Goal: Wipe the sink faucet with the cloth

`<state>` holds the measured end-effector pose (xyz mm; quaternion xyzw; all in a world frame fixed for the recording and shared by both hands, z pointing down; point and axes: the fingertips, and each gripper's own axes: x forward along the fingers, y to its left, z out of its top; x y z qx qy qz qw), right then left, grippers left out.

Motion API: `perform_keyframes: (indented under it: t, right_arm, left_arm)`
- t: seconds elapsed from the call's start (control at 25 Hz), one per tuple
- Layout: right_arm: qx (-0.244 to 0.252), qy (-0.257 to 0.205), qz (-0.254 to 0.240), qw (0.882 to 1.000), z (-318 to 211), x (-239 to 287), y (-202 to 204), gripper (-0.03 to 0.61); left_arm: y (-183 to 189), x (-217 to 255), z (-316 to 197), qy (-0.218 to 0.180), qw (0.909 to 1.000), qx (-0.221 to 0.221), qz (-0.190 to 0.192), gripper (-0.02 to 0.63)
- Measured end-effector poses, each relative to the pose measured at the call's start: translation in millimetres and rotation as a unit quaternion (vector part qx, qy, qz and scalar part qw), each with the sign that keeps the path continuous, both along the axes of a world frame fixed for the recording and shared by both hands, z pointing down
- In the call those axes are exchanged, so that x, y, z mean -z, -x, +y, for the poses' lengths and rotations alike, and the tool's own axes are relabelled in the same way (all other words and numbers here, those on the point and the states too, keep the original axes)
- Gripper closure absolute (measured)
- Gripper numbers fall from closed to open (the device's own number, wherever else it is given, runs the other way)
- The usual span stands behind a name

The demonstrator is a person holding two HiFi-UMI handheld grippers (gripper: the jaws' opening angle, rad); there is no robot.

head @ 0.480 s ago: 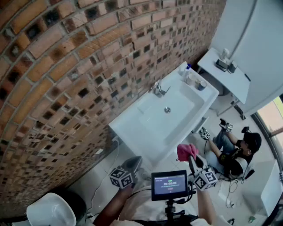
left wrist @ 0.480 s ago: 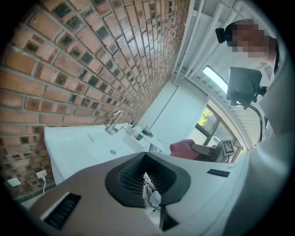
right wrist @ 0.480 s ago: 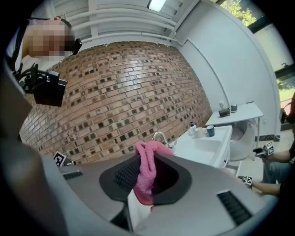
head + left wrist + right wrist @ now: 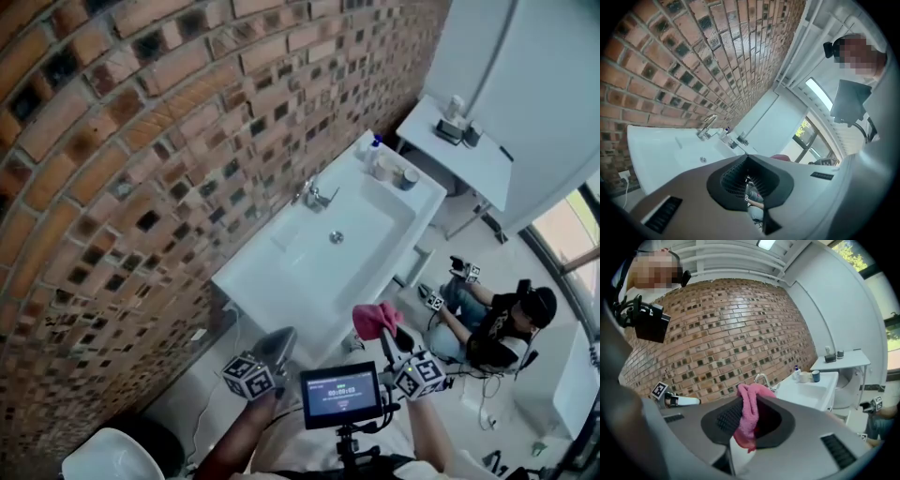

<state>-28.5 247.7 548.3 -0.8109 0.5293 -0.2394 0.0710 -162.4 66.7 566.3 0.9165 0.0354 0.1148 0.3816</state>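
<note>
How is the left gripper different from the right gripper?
The right gripper has its jaws shut on a pink cloth; the left gripper has its jaws shut on nothing. The right gripper shows pink at its tip; the left gripper is plain grey. Both hang short of the sink.

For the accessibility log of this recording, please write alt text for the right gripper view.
The right gripper is shut on a pink cloth. Beyond it, a white sink with a metal faucet stands against a brick wall; the left gripper shows at left.
</note>
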Motion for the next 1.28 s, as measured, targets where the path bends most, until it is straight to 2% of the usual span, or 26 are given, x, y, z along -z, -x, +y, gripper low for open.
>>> perform_keyframes:
  t: [0.12,0.28,0.44,0.64,0.84,1.28]
  right_arm:
    - [0.019,0.004,-0.012,1.000,-15.2,-9.9,-23.1,0.499]
    - [0.045,-0.001,-0.055,0.998,-36.8,-28.2,-65.1,0.499]
    - [0.078,-0.006,-0.070,0.994,-71.9,-39.5,-113.4,0.499]
    - [0.121,-0.010,-0.078,0.989,-120.1,-55.9,-171.7,0.499]
    - [0.142,0.002,-0.088,0.986,-151.6,-81.8,-221.8,0.498]
    - [0.148,0.031,-0.120,0.981,-196.1,-143.0,-277.9,0.497]
  left_arm:
    - [-15.5,2.8,-9.0,-0.009,0.9997,0.022,0.000,0.624]
    - [-27.7,10.5,-11.7,-0.018,0.9976,0.065,-0.012,0.624]
    - [-43.8,24.0,-14.1,-0.046,0.9939,0.098,-0.022,0.624]
    - [-71.8,5.1,-29.2,-0.099,0.9863,0.121,-0.053,0.624]
    - [-110.5,0.3,-43.8,-0.087,0.9793,0.167,-0.074,0.623]
    - [-176.6,-22.6,-56.2,-0.099,0.9776,0.161,-0.091,0.623]
